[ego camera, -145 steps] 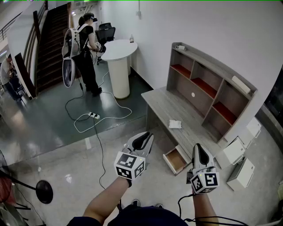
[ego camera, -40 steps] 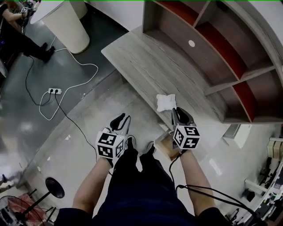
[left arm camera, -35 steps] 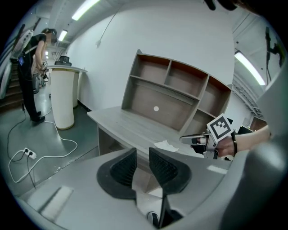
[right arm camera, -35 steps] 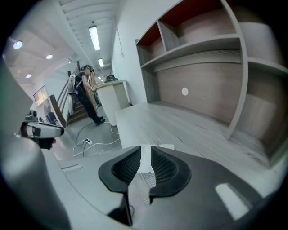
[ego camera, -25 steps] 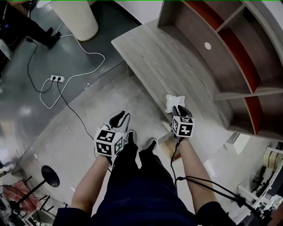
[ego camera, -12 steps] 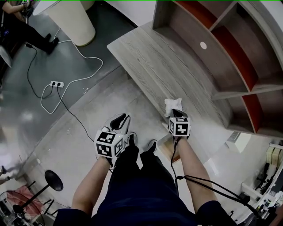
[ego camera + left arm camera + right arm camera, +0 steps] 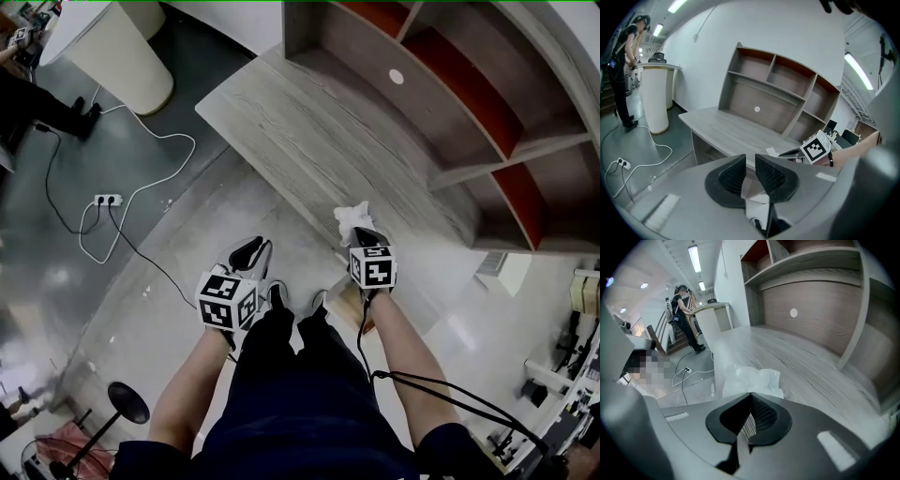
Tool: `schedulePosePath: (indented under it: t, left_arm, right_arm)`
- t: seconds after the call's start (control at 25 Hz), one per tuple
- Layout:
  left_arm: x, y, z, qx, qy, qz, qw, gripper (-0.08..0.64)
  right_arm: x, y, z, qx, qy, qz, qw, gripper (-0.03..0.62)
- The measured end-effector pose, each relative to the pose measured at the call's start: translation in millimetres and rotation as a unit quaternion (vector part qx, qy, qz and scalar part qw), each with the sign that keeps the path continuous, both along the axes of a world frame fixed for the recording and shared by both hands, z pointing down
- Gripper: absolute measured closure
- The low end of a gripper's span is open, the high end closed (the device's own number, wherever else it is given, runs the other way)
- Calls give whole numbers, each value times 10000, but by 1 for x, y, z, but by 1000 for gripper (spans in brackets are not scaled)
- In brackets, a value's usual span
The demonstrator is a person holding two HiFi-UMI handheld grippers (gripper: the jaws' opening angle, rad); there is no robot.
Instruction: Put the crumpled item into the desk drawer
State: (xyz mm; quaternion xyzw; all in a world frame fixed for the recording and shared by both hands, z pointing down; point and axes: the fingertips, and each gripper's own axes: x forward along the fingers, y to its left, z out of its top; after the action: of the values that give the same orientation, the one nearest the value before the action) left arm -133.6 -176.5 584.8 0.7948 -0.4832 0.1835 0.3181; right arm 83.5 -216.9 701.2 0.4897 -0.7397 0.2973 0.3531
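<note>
Right gripper (image 7: 359,232) is over the desk's (image 7: 300,131) front edge, jaws closed tip to tip with nothing clamped; its own view (image 7: 750,397) shows the pads meeting. The crumpled item (image 7: 349,217), white, lies on the desk top at 12 o'clock from those tips, just beyond them. Can't tell if the tips touch it. In the right gripper view it (image 7: 752,378) fills the area right above the jaws, near the desk's front edge. Left gripper (image 7: 251,251) is at 9 o'clock from the right one, well apart, held off the desk over the floor beside the person's leg. Its view (image 7: 749,164) shows the jaws parted by a narrow gap, nothing between them. The drawer (image 7: 347,302) is open at 6 o'clock from the crumpled item, below the desk edge and mostly hidden by the right forearm; only a tan corner shows. The shelf unit (image 7: 441,84) sits on the desk's far side at 1 o'clock, with red-backed compartments. A white round table (image 7: 103,47) stands at 10 o'clock. A power strip (image 7: 106,200) with its cable lies on the dark floor at 9 o'clock.
</note>
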Motion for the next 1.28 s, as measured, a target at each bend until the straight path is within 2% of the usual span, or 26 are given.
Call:
schedulePosePath:
  t: [0.4,0.64,1.12,1.28]
  left_arm:
    - [51,-6,-4,46,17,657,9978,499]
    - [83,2,-1,17,23,1062,9943,499]
    - [131,32,21,-165,-63,1738,9846,499]
    - [138,42,30,-262,-103,1897,9814,499]
  right_arm:
    - [35,25,-28,364,-260,325,9985,584]
    - [57,57,-42,492,-431,501,9966,584]
    - [70,153,-53,663,-619,-416,9950,584]
    - [62,182,-46,605,-458,-827,9937,584]
